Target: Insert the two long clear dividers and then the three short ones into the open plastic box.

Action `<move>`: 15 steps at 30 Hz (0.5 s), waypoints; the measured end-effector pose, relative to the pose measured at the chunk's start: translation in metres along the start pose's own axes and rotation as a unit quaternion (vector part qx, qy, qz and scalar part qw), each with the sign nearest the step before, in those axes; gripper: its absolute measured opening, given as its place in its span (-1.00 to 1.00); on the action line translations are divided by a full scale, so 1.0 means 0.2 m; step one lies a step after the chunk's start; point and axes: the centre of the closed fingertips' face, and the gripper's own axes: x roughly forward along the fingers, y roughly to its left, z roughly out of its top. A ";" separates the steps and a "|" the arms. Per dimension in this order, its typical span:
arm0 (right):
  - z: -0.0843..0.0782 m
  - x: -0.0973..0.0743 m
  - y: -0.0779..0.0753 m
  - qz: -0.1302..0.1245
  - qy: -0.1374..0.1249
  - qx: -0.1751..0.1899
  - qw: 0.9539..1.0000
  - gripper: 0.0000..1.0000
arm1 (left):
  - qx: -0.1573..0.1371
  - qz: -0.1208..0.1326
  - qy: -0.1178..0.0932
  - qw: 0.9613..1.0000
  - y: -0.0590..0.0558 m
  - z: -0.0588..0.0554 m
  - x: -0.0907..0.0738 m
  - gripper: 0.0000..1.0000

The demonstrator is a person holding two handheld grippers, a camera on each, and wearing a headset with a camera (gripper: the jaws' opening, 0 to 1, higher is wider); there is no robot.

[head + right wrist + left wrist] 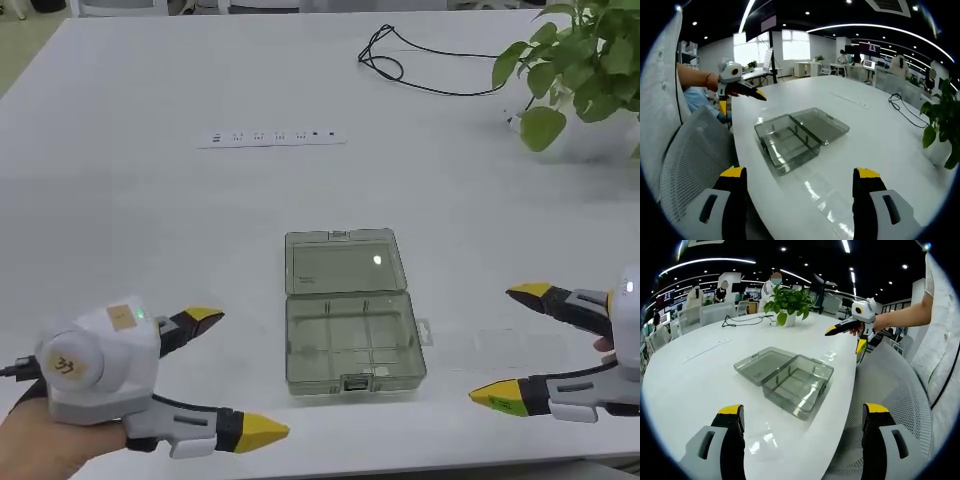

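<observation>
An open smoky-clear plastic box (350, 312) lies in the middle of the white table, its lid (345, 262) flat on the far side and its base (355, 347) nearer me. Faint clear partition lines form a grid inside the base. Thin clear strips (505, 343), hard to make out, lie on the table to the right of the box. My left gripper (235, 375) hovers open to the left of the box, holding nothing. To the right, my right gripper (512, 345) is open and empty above those strips. The box (790, 377) (795, 135) sits ahead of each gripper's jaws.
A potted plant (580, 60) stands at the back right, with a black cable (400, 60) beside it. A white label strip (272, 137) lies at the back left. The table's near edge runs just below the grippers. A mesh chair (690, 160) stands beside the table.
</observation>
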 end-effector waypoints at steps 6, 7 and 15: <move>0.00 0.00 0.00 0.000 -0.001 -0.001 1.000 0.76 | 0.000 -0.002 0.001 1.000 0.00 0.00 0.00 1.00; 0.00 0.00 0.00 0.001 -0.001 -0.001 1.000 0.76 | 0.000 -0.002 0.001 1.000 0.00 0.00 0.01 1.00; 0.01 0.00 0.00 0.000 -0.004 -0.001 1.000 0.75 | -0.001 -0.006 0.003 1.000 0.00 0.00 0.01 1.00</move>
